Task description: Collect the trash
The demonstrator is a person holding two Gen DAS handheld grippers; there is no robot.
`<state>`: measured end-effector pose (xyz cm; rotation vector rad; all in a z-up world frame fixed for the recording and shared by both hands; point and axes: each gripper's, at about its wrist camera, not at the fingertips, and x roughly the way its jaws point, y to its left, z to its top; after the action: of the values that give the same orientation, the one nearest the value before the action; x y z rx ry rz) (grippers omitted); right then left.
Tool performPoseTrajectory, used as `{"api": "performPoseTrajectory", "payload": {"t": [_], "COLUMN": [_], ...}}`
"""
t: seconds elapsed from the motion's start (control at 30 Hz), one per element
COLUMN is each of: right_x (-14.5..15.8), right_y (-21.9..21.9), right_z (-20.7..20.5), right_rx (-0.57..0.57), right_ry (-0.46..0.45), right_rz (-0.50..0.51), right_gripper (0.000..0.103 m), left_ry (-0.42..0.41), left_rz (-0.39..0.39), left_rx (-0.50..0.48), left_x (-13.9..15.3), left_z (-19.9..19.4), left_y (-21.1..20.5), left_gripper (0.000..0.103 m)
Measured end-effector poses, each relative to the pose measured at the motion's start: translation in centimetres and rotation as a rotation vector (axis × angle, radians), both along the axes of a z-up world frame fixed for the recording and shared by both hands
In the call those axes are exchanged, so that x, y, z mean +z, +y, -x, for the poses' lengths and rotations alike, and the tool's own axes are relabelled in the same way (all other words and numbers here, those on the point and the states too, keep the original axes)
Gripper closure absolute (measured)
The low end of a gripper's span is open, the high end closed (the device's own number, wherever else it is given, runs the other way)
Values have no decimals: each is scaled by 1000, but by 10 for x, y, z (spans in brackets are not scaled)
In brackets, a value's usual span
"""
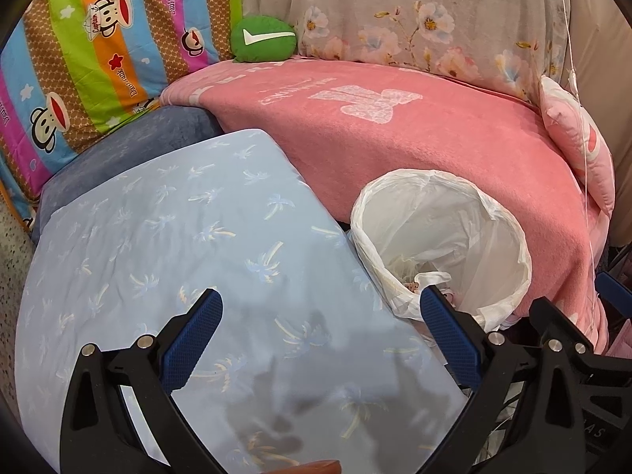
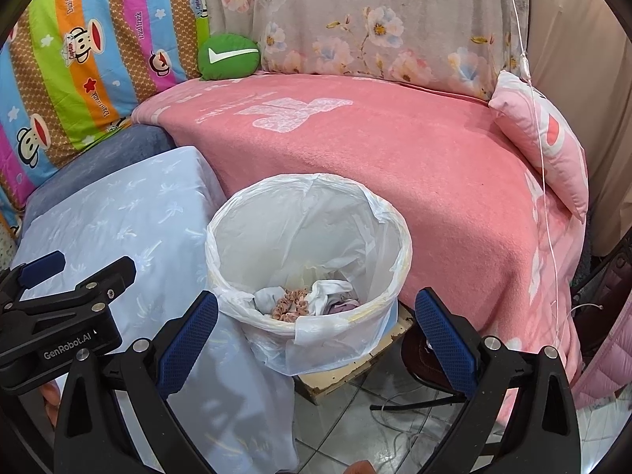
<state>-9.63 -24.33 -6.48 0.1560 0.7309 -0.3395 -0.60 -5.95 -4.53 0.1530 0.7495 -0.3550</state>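
— What sort of place is this?
— A home, a bedroom by the look of it: a bed under a pink blanket [image 2: 395,166], a floral quilt [image 2: 375,19] and a striped cartoon-monkey quilt [image 1: 87,59] piled behind.
— Anything else?
— A pale blue palm-print pillow [image 1: 189,245], a small pink cushion [image 2: 545,138], and a lined waste bin [image 2: 308,245] beside the bed on a tiled floor [image 2: 355,434].

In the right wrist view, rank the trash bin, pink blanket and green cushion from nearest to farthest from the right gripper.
1. Trash bin, just ahead of the right gripper.
2. Pink blanket, behind the bin.
3. Green cushion, far back left.
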Motion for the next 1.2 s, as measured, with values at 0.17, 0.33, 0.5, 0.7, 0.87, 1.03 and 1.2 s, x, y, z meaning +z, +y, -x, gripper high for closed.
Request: {"api": "performPoseTrajectory", "payload": {"t": [0.17,0.33,0.5,0.7,0.87,1.03,1.2], "right_x": [0,0,0,0,1,1,1], "right_y": [-1,-1,-1,-1,-3,-4,-4], "right_z": [0,0,1,0,2,2,2], "right_rx": [-2,-2,-2,-4,-9,-8,-10], "right_ry": [1,1,1,0,-2,-2,-2], "right_rz": [1,1,1,0,1,2,1], "right_gripper": [6,6,6,6,6,6,6], "left_ry": [4,1,1,-1,-6,-6,-8], "left_rz": [-2,-8,-8,-10,-15,-14,-17], "left_rx": [-1,-5,-5,-4,0,0,-1], "left_x": [-1,-1,-1,-2,-1,-1,-1], "left_z": [1,3,3,5,5,5,5], "left_y": [-2,-2,-3,-4,-3,-4,-3], "left_gripper": [7,7,7,7,7,7,7]}}
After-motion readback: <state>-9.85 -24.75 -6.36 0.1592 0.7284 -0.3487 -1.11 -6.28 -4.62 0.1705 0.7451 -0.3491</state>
